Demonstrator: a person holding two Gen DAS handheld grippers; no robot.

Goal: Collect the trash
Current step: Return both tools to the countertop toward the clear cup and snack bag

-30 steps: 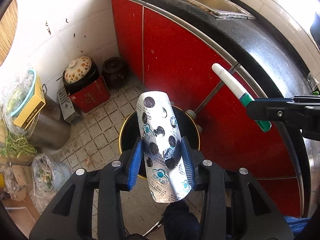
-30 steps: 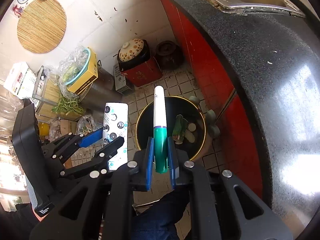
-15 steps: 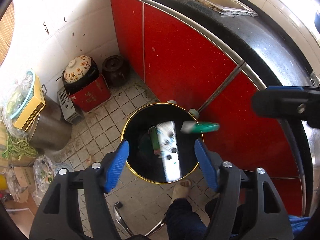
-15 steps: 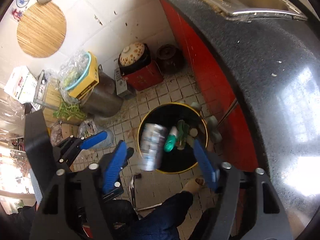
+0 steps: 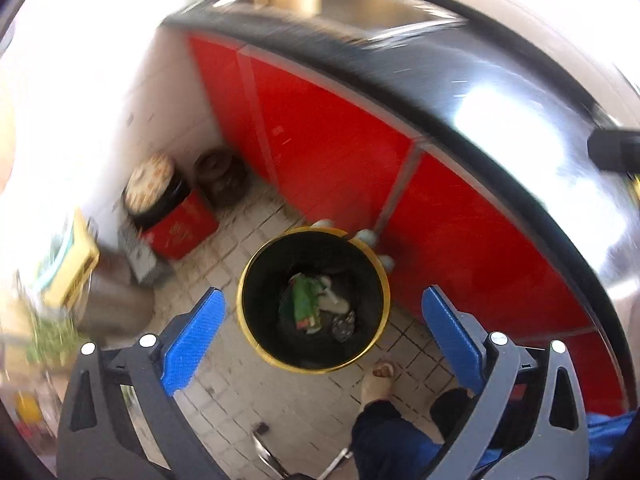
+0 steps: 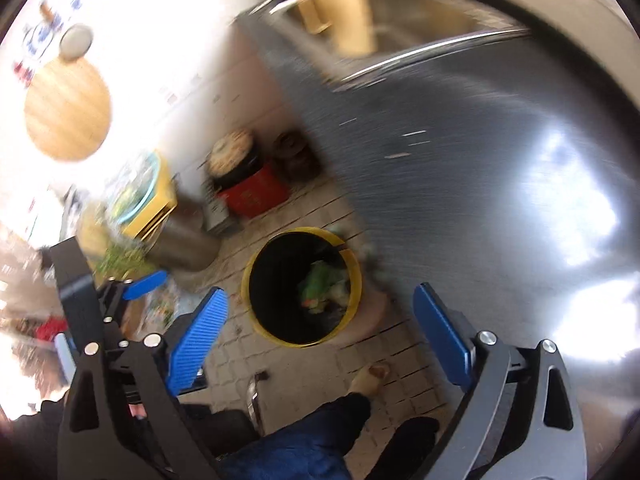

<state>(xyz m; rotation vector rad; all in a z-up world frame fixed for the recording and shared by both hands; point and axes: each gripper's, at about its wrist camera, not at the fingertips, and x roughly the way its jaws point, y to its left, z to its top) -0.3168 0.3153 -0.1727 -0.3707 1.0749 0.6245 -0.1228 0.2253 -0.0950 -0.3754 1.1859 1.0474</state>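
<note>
Both tongs gape wide with nothing between their blue pads. The left tongs hang above the black bin, whose yellow rim sits on the tiled floor just beside the red cabinet doors; the bin's mouth shows between the two pads. The trash lies at the bottom of the bin, well below the tongs (a green wrapper, pale scraps and something dark and crumpled, all too blurred to name further).

The right tongs likewise frame the bin from above, with the trash seen as a green and white smear toward the bin's right wall.

Only the right view shows the left tongs from the side at its left edge, a round woven mat on the wall and the sink in the desk. Only the left view shows the full run of cabinet doors under the desk.
</note>
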